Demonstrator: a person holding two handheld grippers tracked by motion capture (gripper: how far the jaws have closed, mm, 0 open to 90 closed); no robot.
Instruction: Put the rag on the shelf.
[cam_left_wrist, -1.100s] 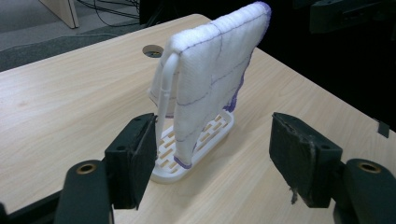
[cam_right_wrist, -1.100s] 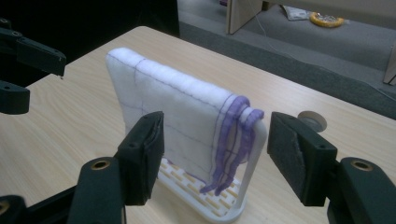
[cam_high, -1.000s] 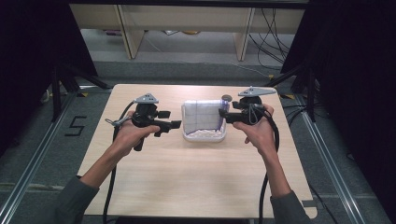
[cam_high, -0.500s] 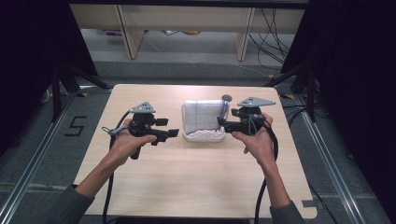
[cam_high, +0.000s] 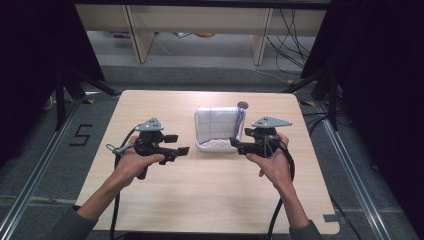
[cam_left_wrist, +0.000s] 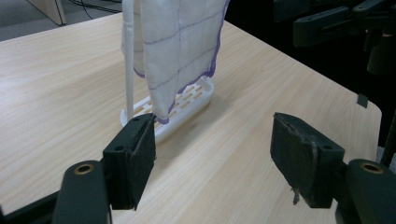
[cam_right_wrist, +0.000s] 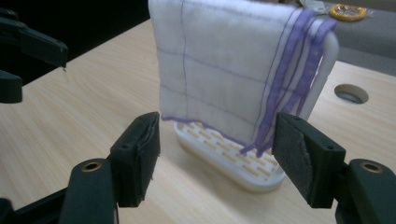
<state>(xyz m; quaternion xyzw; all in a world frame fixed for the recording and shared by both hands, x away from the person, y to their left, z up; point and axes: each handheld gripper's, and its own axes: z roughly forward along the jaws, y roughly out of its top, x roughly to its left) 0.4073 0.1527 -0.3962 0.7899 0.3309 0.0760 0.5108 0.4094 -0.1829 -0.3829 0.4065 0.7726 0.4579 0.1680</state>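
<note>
On the light wooden table (cam_high: 210, 200), largest thing in the scene, a white rack (cam_high: 216, 146) stands a little right of the middle toward the far half, its slotted tray flat on the wood and its upright hoop carrying a white cloth with purple lines (cam_high: 216, 124); the cloth hangs folded over the top bar, probably to dry, its purple-edged hem ending just above the tray; a round hole (cam_high: 243, 105) is cut in the tabletop just behind the rack, likely for cables. Both hands come in from the near edge; the left gripper (cam_high: 176, 151) is held level, well to the left of the rack and apart from it, jaws standing wide with nothing between them, aimed toward the rack's end post as its own view shows (cam_left_wrist: 212, 154); the right gripper (cam_high: 236, 145) sits just beside the rack's right front corner, jaws likewise apart and having just been opening, nothing clamped, and in its own view (cam_right_wrist: 217, 149) they frame the cloth's lower hem, which suggests a grasp on the cloth is being lined up. Beyond the table lie a grey floor, pale shelving legs (cam_high: 135, 35) and loose black cables (cam_high: 292, 30); dark curtains close both sides.
</note>
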